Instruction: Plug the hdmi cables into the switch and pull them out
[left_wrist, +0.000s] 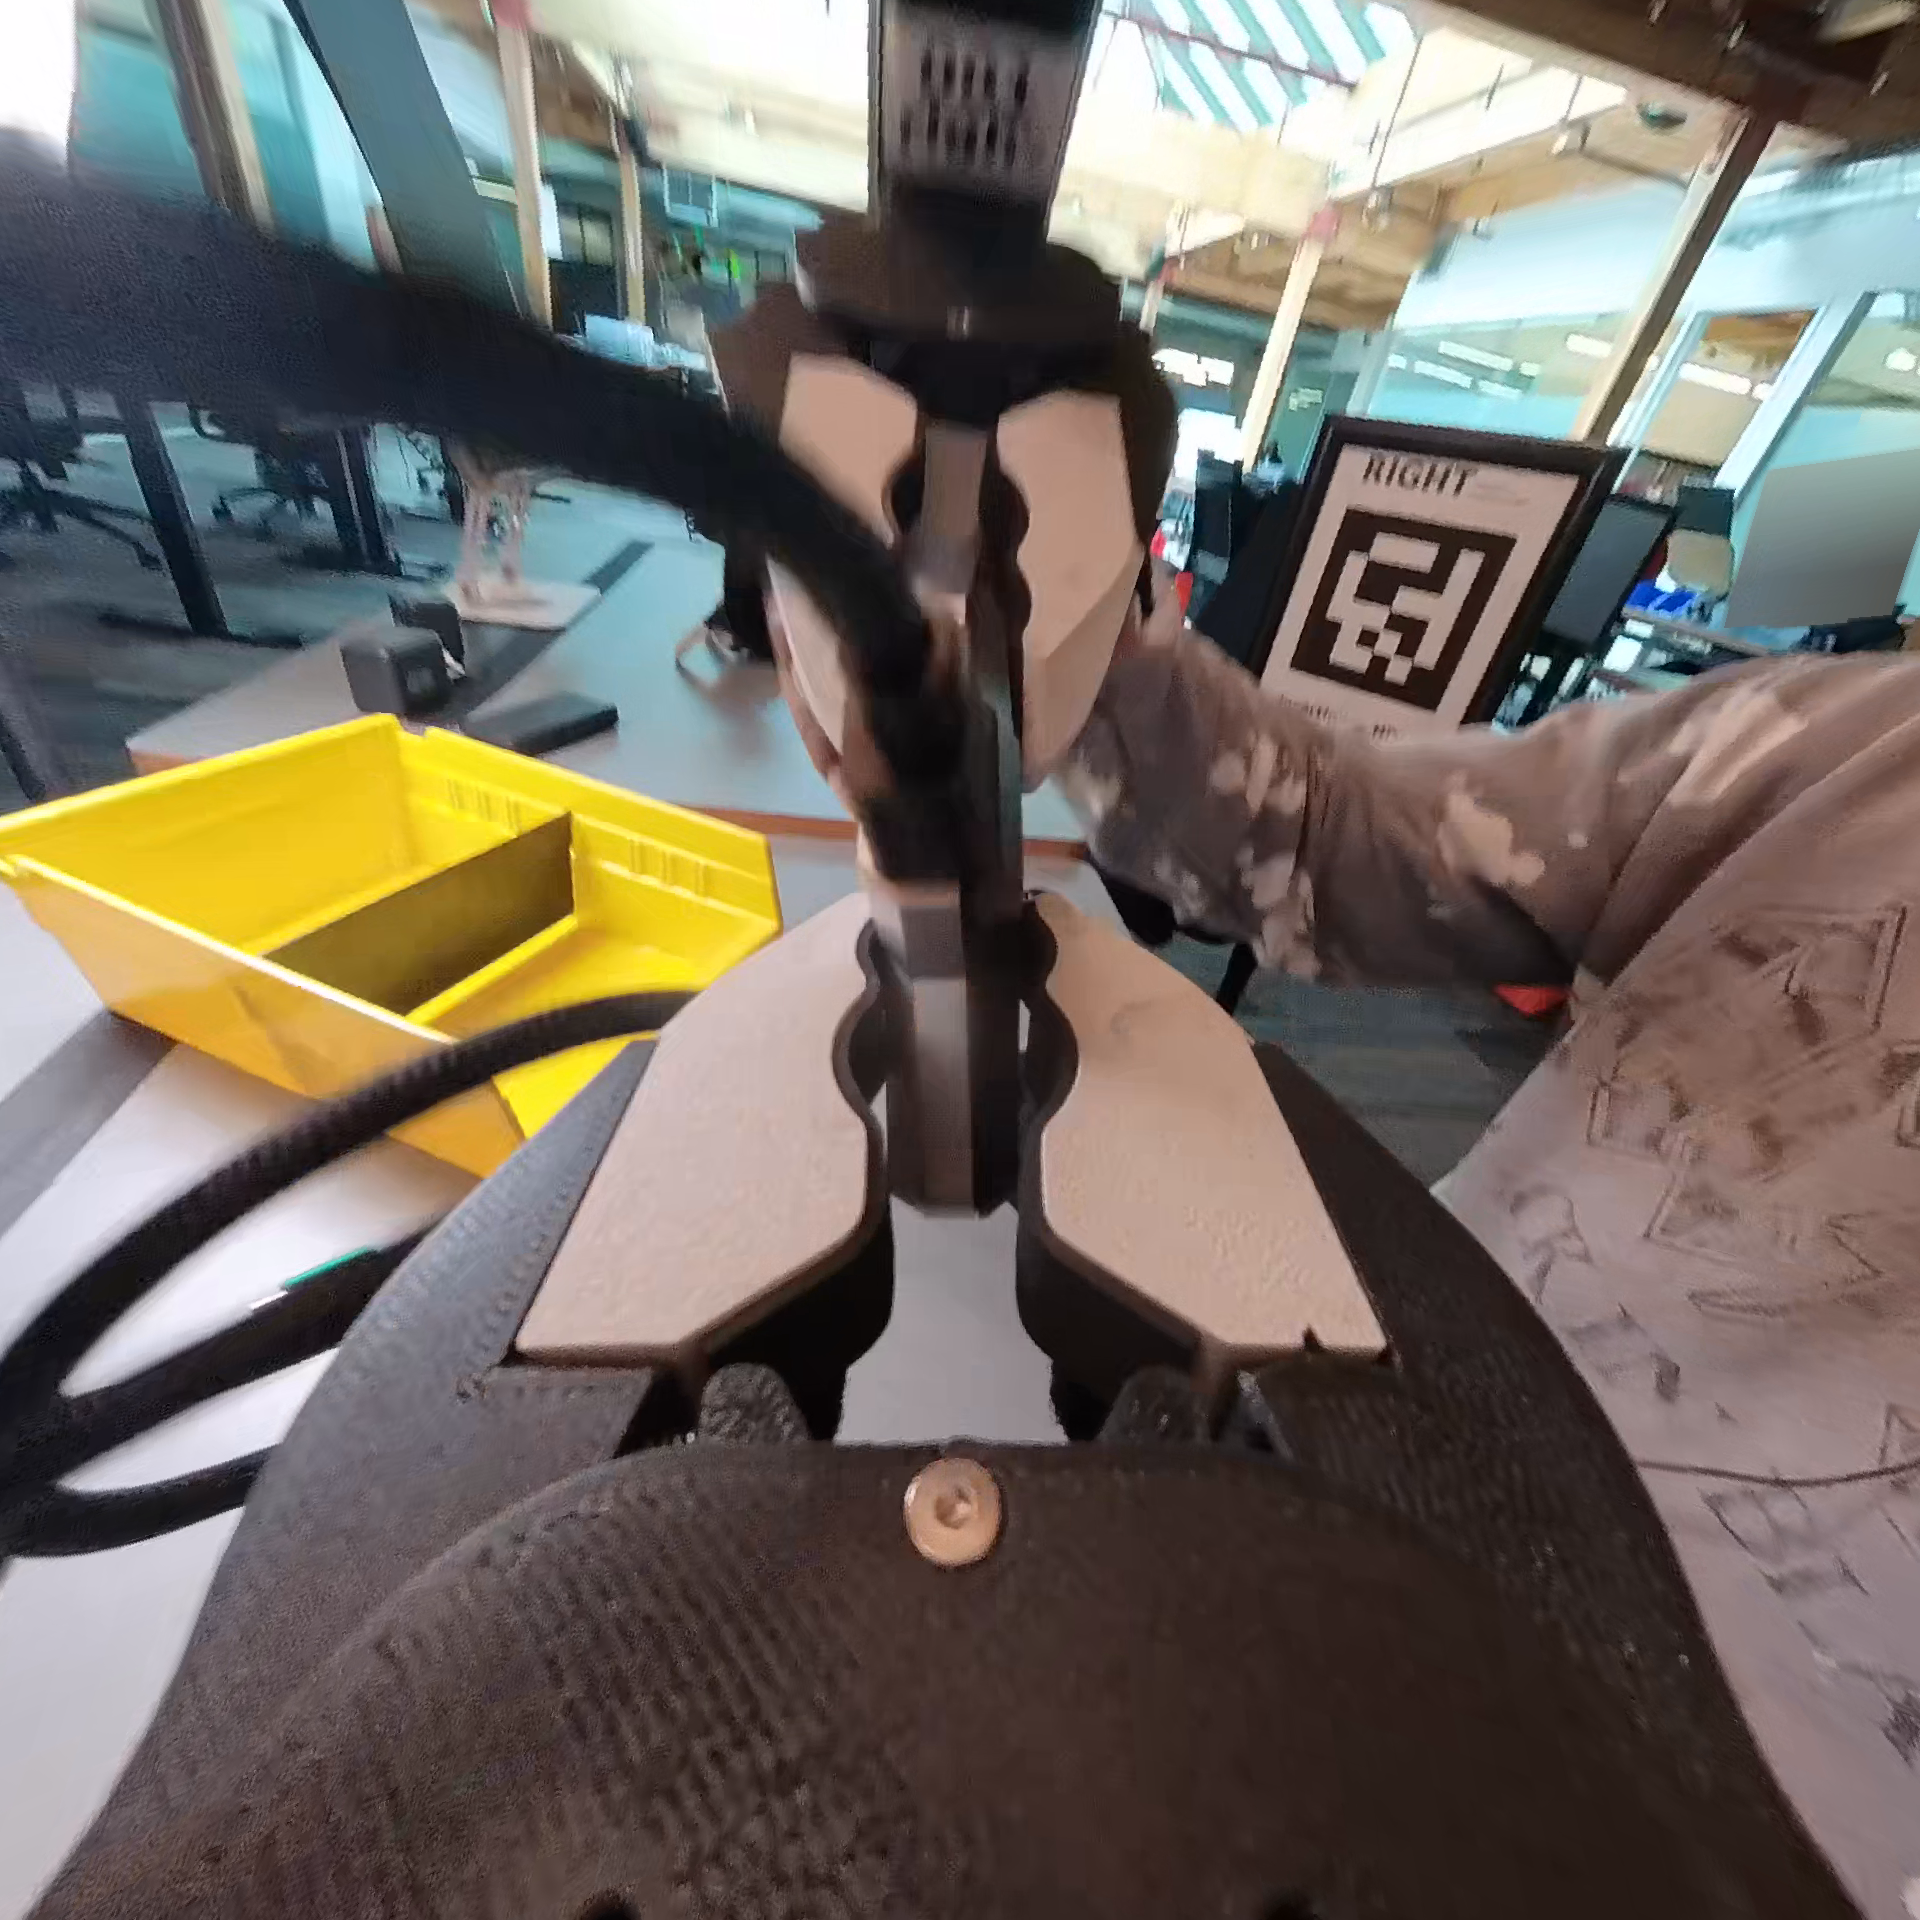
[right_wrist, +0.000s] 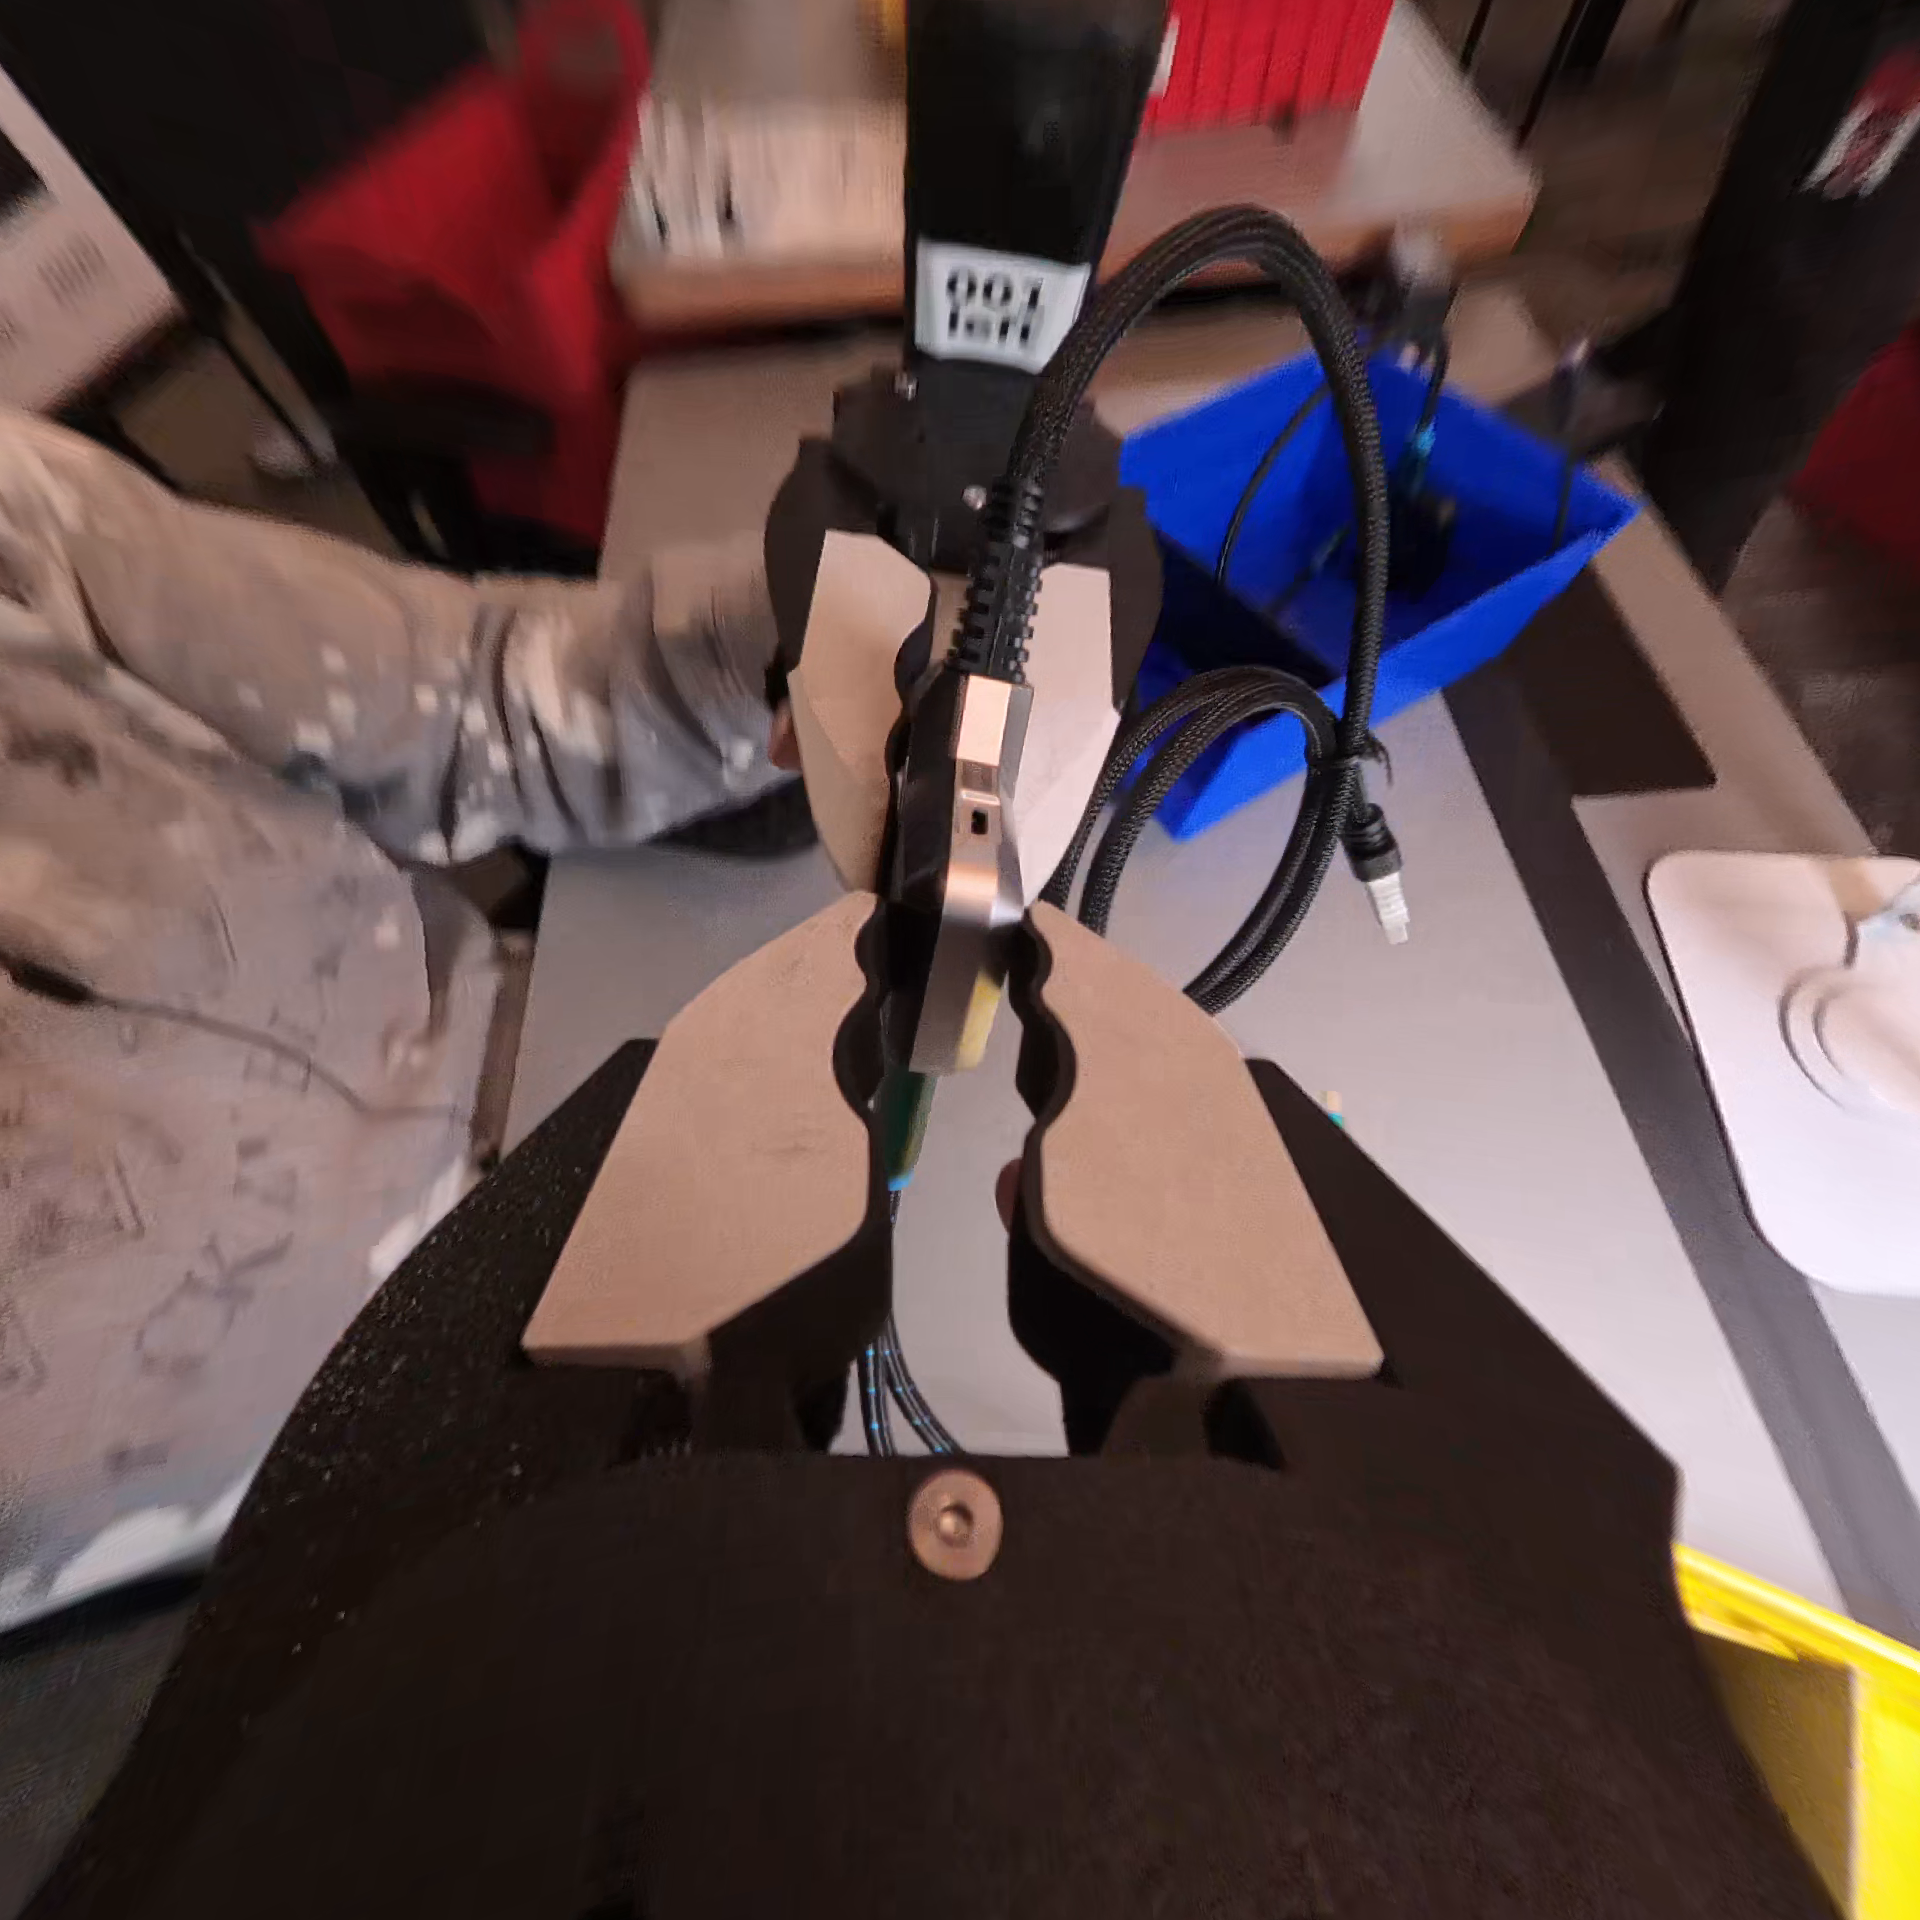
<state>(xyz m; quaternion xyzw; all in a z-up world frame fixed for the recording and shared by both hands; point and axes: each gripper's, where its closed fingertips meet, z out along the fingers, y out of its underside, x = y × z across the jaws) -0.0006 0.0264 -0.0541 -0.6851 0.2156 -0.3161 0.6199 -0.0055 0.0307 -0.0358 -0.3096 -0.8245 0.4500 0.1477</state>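
In the right wrist view my right gripper (right_wrist: 951, 920) is shut on a thin silver switch (right_wrist: 961, 935), held edge-on above the grey table (right_wrist: 1403, 1143). A green plug (right_wrist: 902, 1117) with a blue-flecked cable sits at the switch's near end. My left gripper (right_wrist: 951, 868) faces it tip to tip, shut on the silver head of a black braided hdmi cable (right_wrist: 1091, 312), which meets the switch's far end. In the left wrist view my left gripper (left_wrist: 951, 925) clamps the grey plug head (left_wrist: 930, 1039). The right gripper (left_wrist: 935, 769) is opposite, and the blurred cable (left_wrist: 312, 332) sweeps in from the upper left.
A yellow divided bin (left_wrist: 312, 904) stands at the left, its corner in the right wrist view (right_wrist: 1818, 1714). A blue bin (right_wrist: 1455, 582) holds cables. A tied cable bundle with a loose plug (right_wrist: 1377, 883) hangs beside the switch. A white pad (right_wrist: 1766, 1039) lies right. A person's sleeve (left_wrist: 1351, 831) reaches in.
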